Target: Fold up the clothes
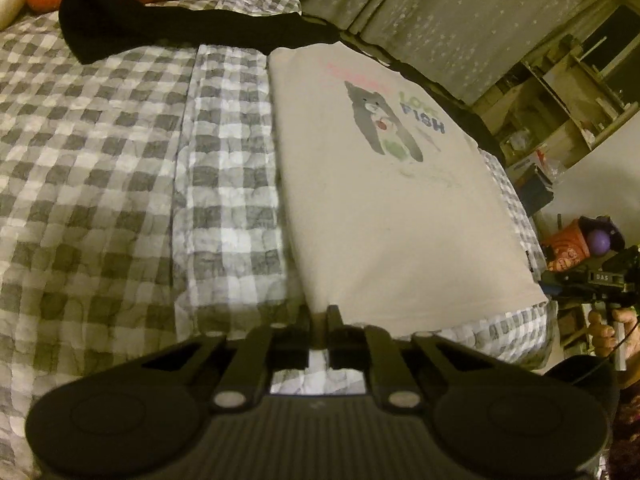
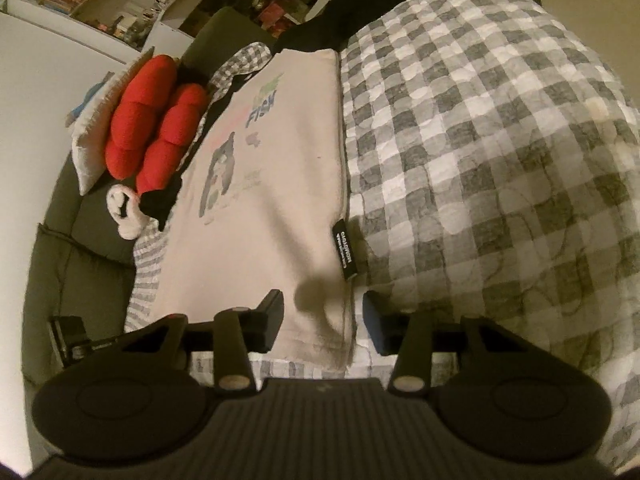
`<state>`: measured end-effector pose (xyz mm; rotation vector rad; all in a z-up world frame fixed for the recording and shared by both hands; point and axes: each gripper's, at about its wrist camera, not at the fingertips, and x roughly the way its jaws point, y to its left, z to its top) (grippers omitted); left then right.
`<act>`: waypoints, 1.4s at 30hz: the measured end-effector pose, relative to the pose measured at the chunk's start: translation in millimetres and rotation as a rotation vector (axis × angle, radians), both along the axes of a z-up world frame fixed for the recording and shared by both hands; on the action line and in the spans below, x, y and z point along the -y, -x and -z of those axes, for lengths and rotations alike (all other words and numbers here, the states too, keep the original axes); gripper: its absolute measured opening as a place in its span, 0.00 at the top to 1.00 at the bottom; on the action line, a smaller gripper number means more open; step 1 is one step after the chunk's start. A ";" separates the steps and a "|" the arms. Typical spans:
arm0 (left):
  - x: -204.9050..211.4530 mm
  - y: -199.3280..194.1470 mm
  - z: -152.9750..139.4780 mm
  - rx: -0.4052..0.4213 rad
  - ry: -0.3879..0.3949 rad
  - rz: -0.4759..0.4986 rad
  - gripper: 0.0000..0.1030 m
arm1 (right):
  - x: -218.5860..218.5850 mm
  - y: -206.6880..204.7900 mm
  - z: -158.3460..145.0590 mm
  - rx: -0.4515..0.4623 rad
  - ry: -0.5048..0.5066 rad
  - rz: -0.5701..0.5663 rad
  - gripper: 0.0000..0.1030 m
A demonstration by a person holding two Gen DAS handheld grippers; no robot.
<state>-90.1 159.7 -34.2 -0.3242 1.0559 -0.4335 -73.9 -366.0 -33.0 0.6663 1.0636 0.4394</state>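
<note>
Two grippers: both at the near hem of one folded shirt, one per wrist view.
Shirt (image 1: 384,208): cream, folded to a long rectangle, lying flat on the bed; cat print (image 1: 380,120) with the word "FISH" toward the far end.
Bed cover (image 1: 100,160): grey-and-white check quilt; a raised seam or fold runs just beside the shirt's long edge in the left wrist view.
Left gripper (image 1: 319,316): fingers drawn together, clamped on the shirt's near corner; a thin strip of cream cloth shows between the pads.
Right gripper (image 2: 323,312): fingers apart, straddling the shirt's other near corner; cloth lies between the pads, which do not press on it. A small bump of cloth rises just ahead of the gap.
Side label (image 2: 346,250): black tag with white lettering, sticking out of the shirt's side seam near the right gripper; text too small to read.
Black garment (image 1: 168,32): dark cloth lying across the far end of the bed, touching the shirt's far edge.
Red plush toy (image 2: 156,120): beside the shirt's far half, lying against a white pillow (image 2: 94,144).
Hand (image 1: 612,332): person's hand at the right edge of the left wrist view, around the other gripper's handle.
Background: shelving (image 1: 568,92) beyond the bed; contents blurred.
</note>
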 end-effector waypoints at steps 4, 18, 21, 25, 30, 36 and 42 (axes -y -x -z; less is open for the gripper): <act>1.3 -1.3 1.1 0.001 -0.005 0.006 0.93 | -3.1 -0.1 0.3 -0.008 0.025 0.013 0.62; 4.4 -3.7 4.0 -0.004 -0.011 0.012 0.92 | -13.8 0.7 -3.8 -0.029 0.096 0.069 0.65; 4.7 -3.1 4.6 -0.001 -0.012 0.009 0.92 | -19.4 -1.3 -5.0 -0.023 0.129 0.059 0.65; 5.0 -2.1 5.2 0.003 -0.013 0.006 0.92 | -20.7 -2.1 -3.5 -0.025 0.130 0.066 0.68; 6.0 -2.3 4.7 0.001 -0.021 0.006 0.92 | -16.0 -1.6 -0.2 -0.038 0.086 0.097 0.67; 7.8 -4.2 4.1 -0.010 -0.028 -0.010 0.92 | -16.3 -0.7 -1.5 -0.037 0.082 0.116 0.66; 9.5 -4.2 3.5 -0.013 -0.038 -0.022 0.92 | -17.0 -2.0 -1.5 -0.033 0.082 0.129 0.66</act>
